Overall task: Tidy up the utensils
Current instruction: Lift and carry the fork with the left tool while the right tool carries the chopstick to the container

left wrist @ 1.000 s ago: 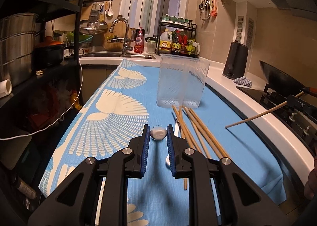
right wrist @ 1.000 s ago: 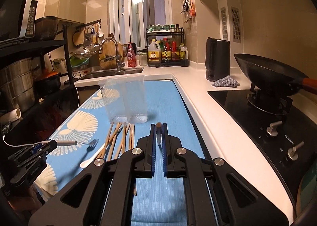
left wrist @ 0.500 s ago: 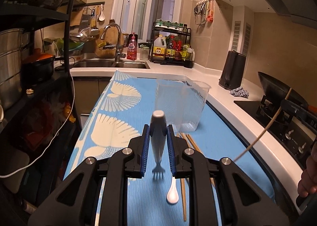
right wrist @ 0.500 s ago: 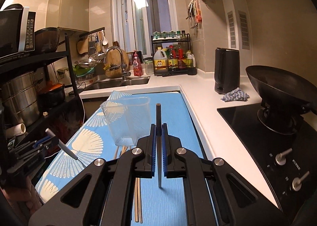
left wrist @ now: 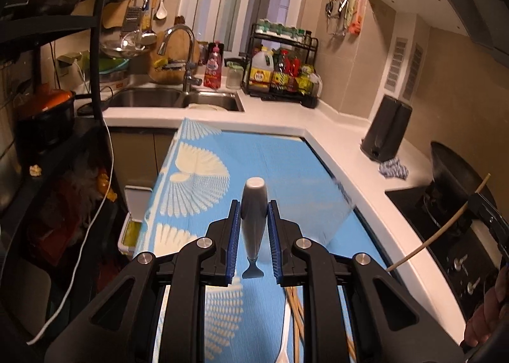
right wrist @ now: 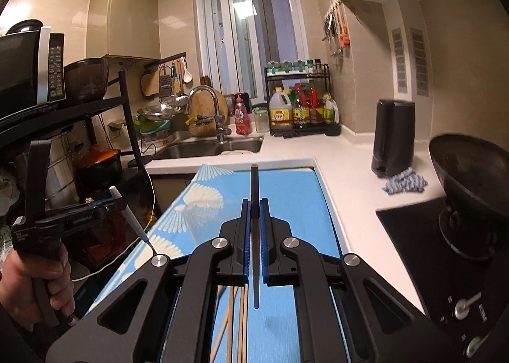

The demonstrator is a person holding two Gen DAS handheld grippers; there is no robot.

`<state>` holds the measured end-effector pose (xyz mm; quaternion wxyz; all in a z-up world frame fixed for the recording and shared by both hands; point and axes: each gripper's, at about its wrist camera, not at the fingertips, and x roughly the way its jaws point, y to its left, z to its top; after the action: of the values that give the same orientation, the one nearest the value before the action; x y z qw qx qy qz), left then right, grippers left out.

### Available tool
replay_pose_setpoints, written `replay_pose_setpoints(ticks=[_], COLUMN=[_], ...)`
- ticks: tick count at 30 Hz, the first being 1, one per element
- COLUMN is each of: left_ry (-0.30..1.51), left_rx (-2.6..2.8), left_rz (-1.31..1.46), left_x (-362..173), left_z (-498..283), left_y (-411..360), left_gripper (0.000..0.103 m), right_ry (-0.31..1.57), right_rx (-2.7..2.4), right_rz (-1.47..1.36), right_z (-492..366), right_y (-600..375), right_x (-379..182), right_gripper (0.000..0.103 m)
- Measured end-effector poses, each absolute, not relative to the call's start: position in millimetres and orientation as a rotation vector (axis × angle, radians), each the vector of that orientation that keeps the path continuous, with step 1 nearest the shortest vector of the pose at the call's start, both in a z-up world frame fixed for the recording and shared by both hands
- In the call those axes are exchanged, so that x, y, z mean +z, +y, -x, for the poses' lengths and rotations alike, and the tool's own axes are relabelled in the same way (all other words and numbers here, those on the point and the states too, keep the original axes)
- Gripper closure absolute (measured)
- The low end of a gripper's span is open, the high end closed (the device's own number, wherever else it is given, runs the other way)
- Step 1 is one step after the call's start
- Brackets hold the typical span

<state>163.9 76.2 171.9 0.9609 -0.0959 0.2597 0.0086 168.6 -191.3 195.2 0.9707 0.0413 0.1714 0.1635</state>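
Your left gripper (left wrist: 253, 229) is pinching a fork (left wrist: 253, 219) by its grey handle, handle end up, tines hanging below the pads, lifted clear above the blue mat (left wrist: 280, 165). Under it, on the mat's near end, lie a white spoon (left wrist: 284, 337) and a few chopsticks (left wrist: 297, 309). Your right gripper (right wrist: 254, 229) is clamped on a single chopstick (right wrist: 254, 235), held roughly upright, also above the mat; more chopsticks (right wrist: 237, 324) rest on the mat below it. In the left view that held chopstick (left wrist: 442, 229) shows to the right of the mat, over the stove (left wrist: 445, 235). In the right view the left gripper (right wrist: 117, 204) sits off the mat's left edge with the fork (right wrist: 130, 216) angled down. Right of the mat: white counter (right wrist: 346, 191), black kettle (right wrist: 393, 137), wok (right wrist: 470, 165). Past the mat's far end: sink (left wrist: 171, 99), faucet (left wrist: 184, 54), bottle rack (left wrist: 283, 73).
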Motion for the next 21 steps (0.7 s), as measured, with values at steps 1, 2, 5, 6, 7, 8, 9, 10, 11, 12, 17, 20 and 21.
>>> replay_pose_setpoints(ticks=[1,2,5,6,7,8,9,10,11,12,17,20,21], left_ry=[0.514,0.501,0.464,0.444,0.430,0.414,0.399,0.390,0.384,0.381,0.426,0.467,0.485], left_rx=[0.024,0.031,0.036,0.034,0.033,0.030,0.026,0.021,0.013,0.005,-0.050,-0.097,-0.103], left_rz=[0.195,0.193,0.194,0.192,0.190,0.189,0.190,0.191,0.195,0.203,0.230,0.232,0.223], left_x=[179.8,188.5,213.5,224.3,231.5,238.8,245.1,248.9,251.4,251.6,231.0,213.2,205.6], left_z=[-167.9,-172.6,-185.7,-190.3,-193.6,-196.6,-200.0,-203.4,-207.5,-211.9,-232.6,-247.2,-251.3], left_y=[78.2,79.7,82.3,82.4,81.6,80.5,78.8,76.3,74.4,72.5,62.3,54.2,50.9], left_gripper=[0.086,0.086,0.086,0.086,0.086,0.086,0.086,0.086,0.086,0.086,0.086,0.086,0.086], right_ry=[0.332,0.315,0.258,0.238,0.222,0.209,0.197,0.188,0.183,0.181,0.219,0.269,0.290], right_rx=[0.338,0.343,0.357,0.360,0.361,0.362,0.366,0.369,0.371,0.373,0.369,0.361,0.360], right_rz=[-0.073,-0.064,-0.045,-0.042,-0.040,-0.042,-0.049,-0.057,-0.062,-0.069,-0.098,-0.112,-0.119], right_z=[-173.2,-176.7,-188.8,-193.5,-198.4,-203.4,-209.6,-215.0,-219.8,-226.9,-259.4,-277.6,-283.2], right_y=[-187.5,-183.6,-173.3,-170.3,-168.1,-166.4,-164.1,-162.4,-161.0,-158.4,-148.8,-146.1,-146.0], right_x=[204.6,213.8,242.3,251.3,259.6,266.2,272.6,277.0,280.1,281.6,264.1,241.1,231.8], right_gripper=[0.098,0.098,0.098,0.098,0.098,0.098,0.098,0.098,0.098,0.098,0.098,0.098,0.098])
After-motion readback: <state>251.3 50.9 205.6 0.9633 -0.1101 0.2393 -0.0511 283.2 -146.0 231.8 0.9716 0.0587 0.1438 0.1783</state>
